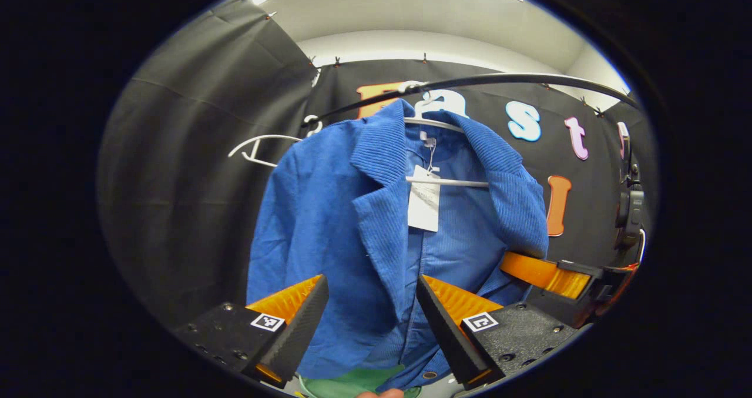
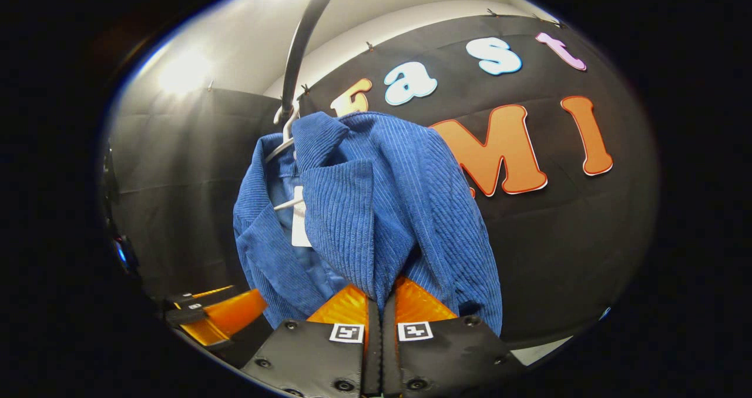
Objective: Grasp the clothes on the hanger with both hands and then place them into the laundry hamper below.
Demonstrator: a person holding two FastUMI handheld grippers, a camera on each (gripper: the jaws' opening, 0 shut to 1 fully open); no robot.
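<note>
1. Your left gripper (image 1: 371, 304) stands with its two fingers wide apart at 6 o'clock of the left gripper view; the front of the blue jacket (image 1: 352, 221) hangs in the gap between them, and neither finger presses on the cloth.
2. Your right gripper (image 2: 380, 295) has its fingers drawn together at 6 o'clock of the right gripper view, pinched on a fold of the jacket's ribbed front edge.
3. That same right gripper shows in the left gripper view at 4 o'clock, reaching in against the jacket's far side.
4. You will find the jacket on a white hanger (image 1: 446, 181), collar up at 12 o'clock, a white tag (image 1: 424, 205) dangling inside the neck.
5. Hanger hook sits over a dark rail (image 1: 529, 82) running from 11 to 2 o'clock.
6. An empty white hanger (image 1: 258, 148) hangs on the rail at 10 o'clock, beside the jacket.
7. Something green (image 1: 358, 383) lies at 6 o'clock below the jacket hem; you cannot tell from this whether it is the hamper.
</note>
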